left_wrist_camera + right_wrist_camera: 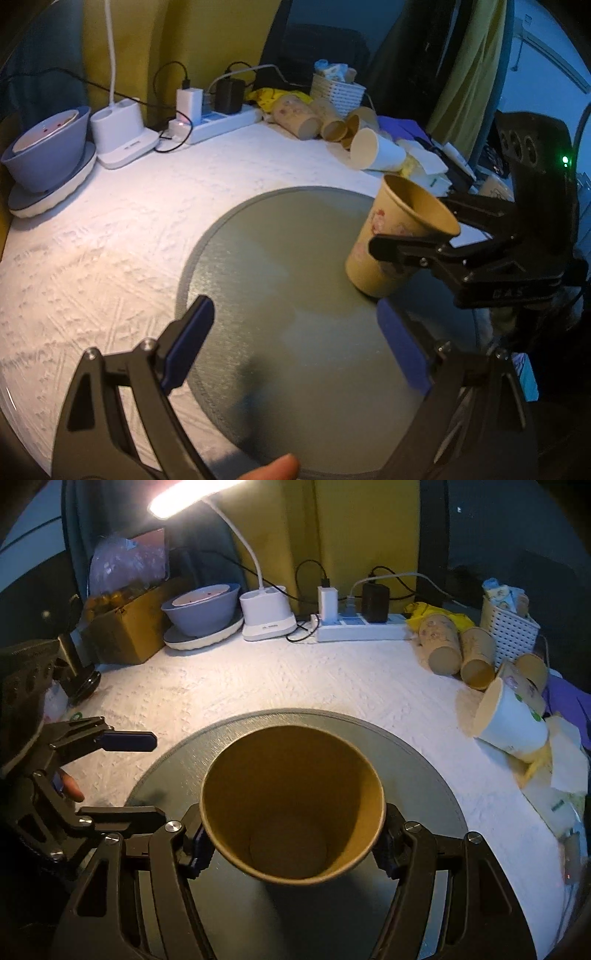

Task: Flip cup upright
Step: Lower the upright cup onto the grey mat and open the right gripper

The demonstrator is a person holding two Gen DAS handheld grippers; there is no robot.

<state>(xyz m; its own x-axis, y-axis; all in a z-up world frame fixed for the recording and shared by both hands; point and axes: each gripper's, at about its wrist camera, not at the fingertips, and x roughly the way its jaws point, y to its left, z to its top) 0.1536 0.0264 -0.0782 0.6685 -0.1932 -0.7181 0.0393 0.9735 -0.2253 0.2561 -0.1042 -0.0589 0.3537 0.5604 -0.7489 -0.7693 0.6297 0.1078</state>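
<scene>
Your white textured surface (258, 679) carries a round grey mat (295, 295) at its near middle, with bare cloth open from 9 to 12 o'clock of the mat in the left wrist view. Along the far edge sit a bowl (201, 609), a lamp base (267, 616) and a power strip (362, 627). A heap of spare cups (476, 661) crowds the 2 o'clock side, close to the mat's rim.

Your right tool (291, 843) is clamped on the brown paper cup (291, 801) just under its rim, one finger on each side. The cup is mouth-up but tilted, its base touching the mat near the 3 o'clock edge in the left wrist view (395, 240).

Your left tool (295, 339) is spread wide with nothing in it, over the mat's near half, apart from the cup.
</scene>
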